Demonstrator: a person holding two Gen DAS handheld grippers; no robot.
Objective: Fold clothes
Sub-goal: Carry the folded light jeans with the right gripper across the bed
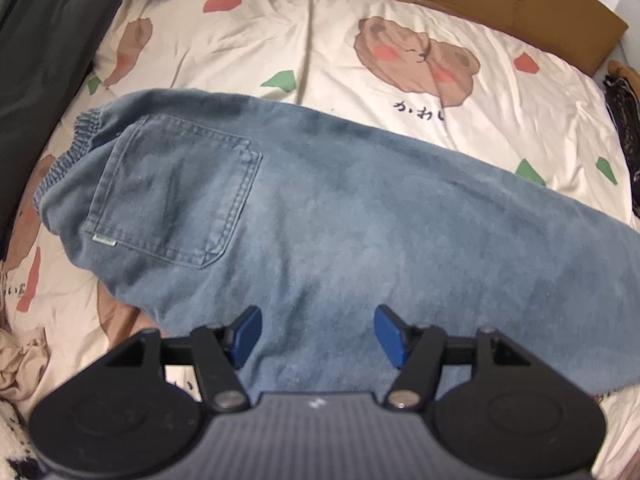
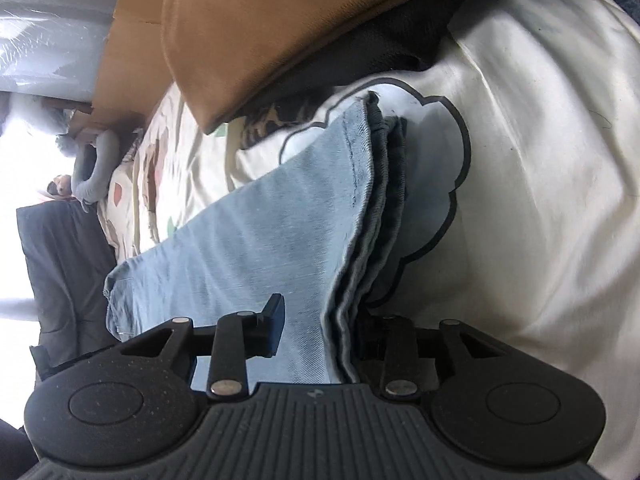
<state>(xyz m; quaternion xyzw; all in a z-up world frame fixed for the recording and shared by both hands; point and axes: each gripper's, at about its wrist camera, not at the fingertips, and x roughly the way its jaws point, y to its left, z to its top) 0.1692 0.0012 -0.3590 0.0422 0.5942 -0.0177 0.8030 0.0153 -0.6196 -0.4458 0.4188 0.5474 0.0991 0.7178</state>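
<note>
Lying flat: jeans on bed sheet | L tool wide | R tool pinching jeans hem

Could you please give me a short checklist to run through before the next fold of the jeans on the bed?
1. Left gripper open above the jeans: ok, its blue pads stand apart with denim between them, nothing pinched.
2. Right gripper holding the hem end: cannot tell; denim layers run between its fingers, but the far finger is hidden.
3. Legs stacked evenly: ok, the hem edges lie nearly flush in the right wrist view.
4. Jeans flat on the bedsheet: ok, back pocket faces up, no large wrinkles.
5. Landing area free: ok, bare sheet shows beyond the jeans.
</note>
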